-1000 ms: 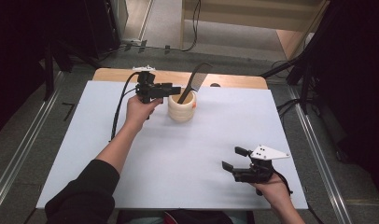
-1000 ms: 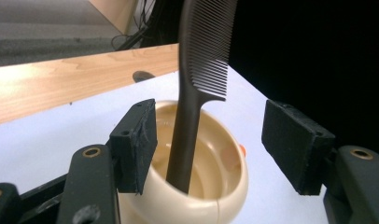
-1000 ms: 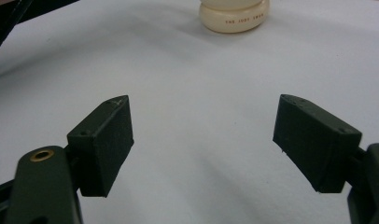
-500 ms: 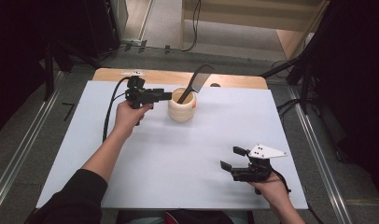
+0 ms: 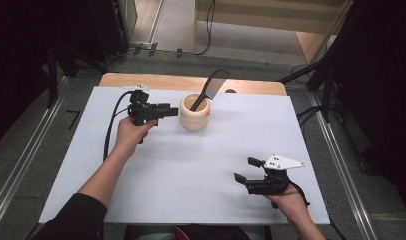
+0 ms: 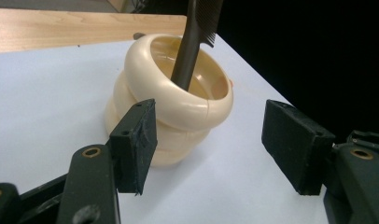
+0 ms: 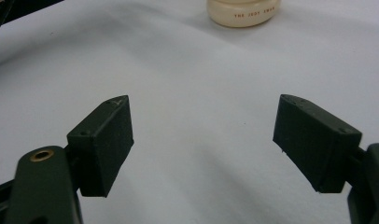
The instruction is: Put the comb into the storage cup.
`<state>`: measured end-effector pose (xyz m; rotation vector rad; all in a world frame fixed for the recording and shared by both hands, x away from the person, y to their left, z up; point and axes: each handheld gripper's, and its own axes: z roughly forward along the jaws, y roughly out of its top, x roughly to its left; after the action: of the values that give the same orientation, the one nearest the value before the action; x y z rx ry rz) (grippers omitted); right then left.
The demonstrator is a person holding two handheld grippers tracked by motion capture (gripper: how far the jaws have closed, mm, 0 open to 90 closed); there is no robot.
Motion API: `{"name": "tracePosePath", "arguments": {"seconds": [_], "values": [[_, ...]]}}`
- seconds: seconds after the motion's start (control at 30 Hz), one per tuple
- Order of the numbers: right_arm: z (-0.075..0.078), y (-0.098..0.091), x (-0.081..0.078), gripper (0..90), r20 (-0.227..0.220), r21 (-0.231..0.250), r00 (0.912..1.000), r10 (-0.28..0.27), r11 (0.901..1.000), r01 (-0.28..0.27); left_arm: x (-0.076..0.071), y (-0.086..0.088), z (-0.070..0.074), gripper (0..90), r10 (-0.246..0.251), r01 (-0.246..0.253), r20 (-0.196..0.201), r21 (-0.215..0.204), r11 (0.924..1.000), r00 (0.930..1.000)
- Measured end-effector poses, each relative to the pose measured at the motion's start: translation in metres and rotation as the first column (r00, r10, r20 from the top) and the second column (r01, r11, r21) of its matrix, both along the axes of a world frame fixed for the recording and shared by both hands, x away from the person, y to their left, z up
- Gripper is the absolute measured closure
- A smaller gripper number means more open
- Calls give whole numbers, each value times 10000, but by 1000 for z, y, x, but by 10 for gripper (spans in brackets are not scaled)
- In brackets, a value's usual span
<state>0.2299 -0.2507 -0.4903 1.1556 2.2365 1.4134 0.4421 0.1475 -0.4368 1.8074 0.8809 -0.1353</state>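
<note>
A cream ribbed cup stands at the back middle of the white table cover, with a black comb leaning out of it. My left gripper is level, just left of the cup and pointing at it. In the left gripper view the cup and comb sit just beyond the open left gripper, nothing between the pads. My right gripper rests low at the front right, open and holding nothing. In the right gripper view the right gripper faces bare cover, the cup's base far off.
A strip of wooden tabletop shows behind the white cover. The left gripper's cable loops over the cover's back left. Metal rails and dark stands line the floor on both sides of the table.
My left hand has drawn its gripper leftward and slightly nearer, off the cup's side. Its jaws stay equally wide. The right gripper, cup and comb have not moved.
</note>
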Motion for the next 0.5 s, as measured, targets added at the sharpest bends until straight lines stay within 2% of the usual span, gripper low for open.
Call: {"name": "tracePosePath", "arguments": {"seconds": [0.5], "values": [[0,-2,0,180,-14,22,10000,-31,10000,31,-18,0,-11,362,-101,108,-296,216,9997,9995]]}}
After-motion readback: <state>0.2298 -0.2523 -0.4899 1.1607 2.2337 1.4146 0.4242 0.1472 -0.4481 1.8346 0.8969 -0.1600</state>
